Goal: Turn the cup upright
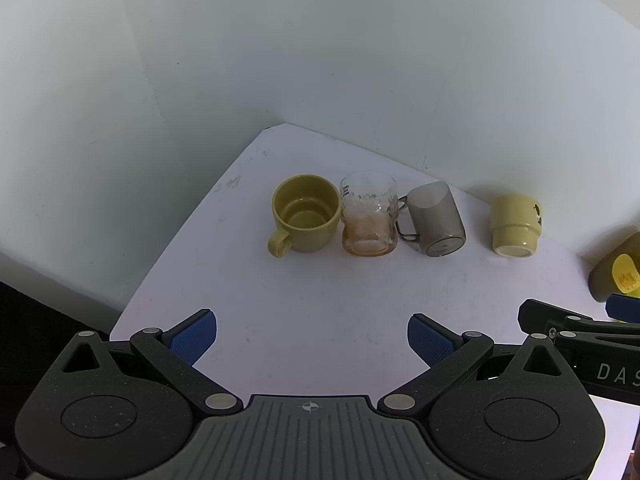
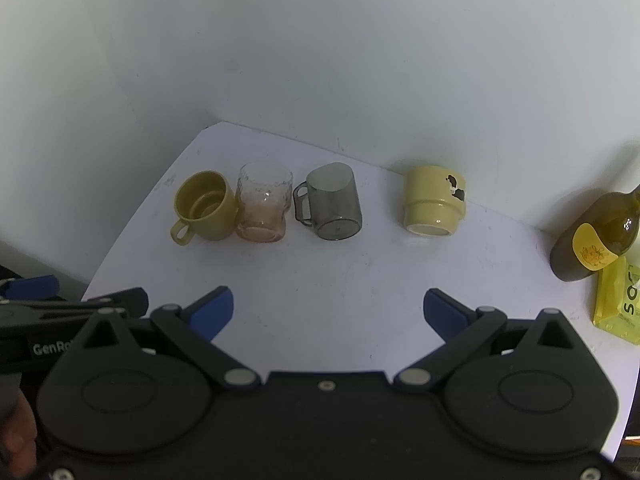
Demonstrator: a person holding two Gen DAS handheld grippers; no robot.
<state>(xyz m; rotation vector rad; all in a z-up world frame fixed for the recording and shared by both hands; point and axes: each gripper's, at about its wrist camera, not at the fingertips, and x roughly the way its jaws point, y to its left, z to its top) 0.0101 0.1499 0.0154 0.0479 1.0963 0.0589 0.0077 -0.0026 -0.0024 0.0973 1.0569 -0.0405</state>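
Note:
Several cups stand in a row near the back wall. An olive mug point(image 1: 306, 218) point(image 2: 206, 210) and a clear glass cup point(image 1: 370, 214) point(image 2: 264, 208) stand upright at the left. A grey translucent mug point(image 1: 438, 220) point(image 2: 334, 202) and a pale yellow cup point(image 1: 516, 224) point(image 2: 434, 206) sit upside down, bases up. My left gripper point(image 1: 312, 338) is open and empty, well short of the cups. My right gripper point(image 2: 328, 314) is open and empty too, in front of the grey mug and yellow cup.
A white table point(image 1: 320, 288) point(image 2: 340, 272) sits in a corner of white walls. A dark olive bottle point(image 2: 600, 236) point(image 1: 616, 276) with a yellow label and a yellow packet point(image 2: 618, 304) lie at the right. The table's left edge drops off to a dark area.

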